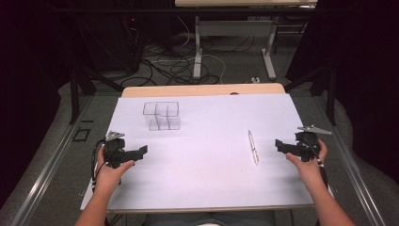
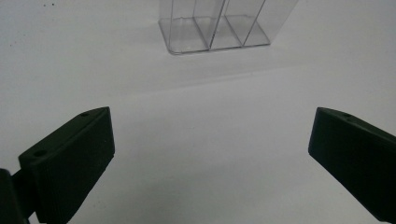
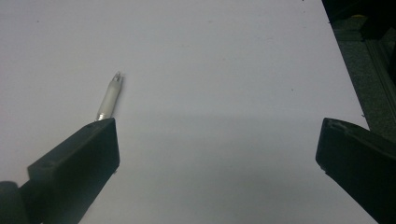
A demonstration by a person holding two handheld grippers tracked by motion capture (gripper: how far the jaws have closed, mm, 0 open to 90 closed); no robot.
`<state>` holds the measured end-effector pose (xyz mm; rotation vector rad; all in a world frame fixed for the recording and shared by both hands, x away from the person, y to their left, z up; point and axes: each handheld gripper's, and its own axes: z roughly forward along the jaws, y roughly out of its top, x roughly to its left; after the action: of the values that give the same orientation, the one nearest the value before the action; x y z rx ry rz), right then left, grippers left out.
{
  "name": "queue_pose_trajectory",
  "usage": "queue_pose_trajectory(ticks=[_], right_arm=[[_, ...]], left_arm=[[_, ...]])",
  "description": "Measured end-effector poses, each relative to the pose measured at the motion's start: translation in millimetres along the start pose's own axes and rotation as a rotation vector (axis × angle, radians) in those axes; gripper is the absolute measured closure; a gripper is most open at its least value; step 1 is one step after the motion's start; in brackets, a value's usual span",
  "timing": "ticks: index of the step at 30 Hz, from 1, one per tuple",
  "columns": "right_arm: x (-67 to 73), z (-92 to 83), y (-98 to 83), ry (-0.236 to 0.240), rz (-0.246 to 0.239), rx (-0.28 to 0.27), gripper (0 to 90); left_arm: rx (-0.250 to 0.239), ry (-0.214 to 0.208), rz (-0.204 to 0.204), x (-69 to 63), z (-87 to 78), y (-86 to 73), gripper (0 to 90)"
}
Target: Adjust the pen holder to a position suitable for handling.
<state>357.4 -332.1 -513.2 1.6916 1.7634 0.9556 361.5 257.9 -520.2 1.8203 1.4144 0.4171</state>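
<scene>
2 grippers (image 1: 141,151) (image 1: 280,145) open, 1 pen (image 1: 253,147), 1 clear 3-slot organizer (image 1: 161,115).

Wide bare white tabletop (image 1: 207,174) between both grippers. Only obstacles: clear compartment organizer (image 1: 162,116) standing far-left, pen (image 1: 253,147) lying flat just ahead of right gripper (image 1: 281,146). Free passage around each.

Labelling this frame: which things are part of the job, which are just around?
In the job: pen, clear organizer, left claw and right claw, both open.
Just around: floor cables, far table's legs.
</scene>
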Motion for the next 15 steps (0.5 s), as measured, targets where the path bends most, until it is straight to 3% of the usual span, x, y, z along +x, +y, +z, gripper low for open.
queue_pose_trajectory(ticks=[1,9,15], right_arm=[[0.4,-0.4,-0.5,0.003,0.002,0.001,0.0],[0.8,1.3,-4.8,0.011,-0.004,0.031,0.0],[4.9,-0.6,-4.7,0.029,0.008,0.015,0.0]], left_arm=[[0.0,-0.004,-0.021,-0.3,0.5,0.9,0.4],[0.017,-0.019,-0.064,0.8,-1.5,7.0,0.4],[0.013,-0.028,-0.09,-2.7,-5.1,21.2,0.4]])
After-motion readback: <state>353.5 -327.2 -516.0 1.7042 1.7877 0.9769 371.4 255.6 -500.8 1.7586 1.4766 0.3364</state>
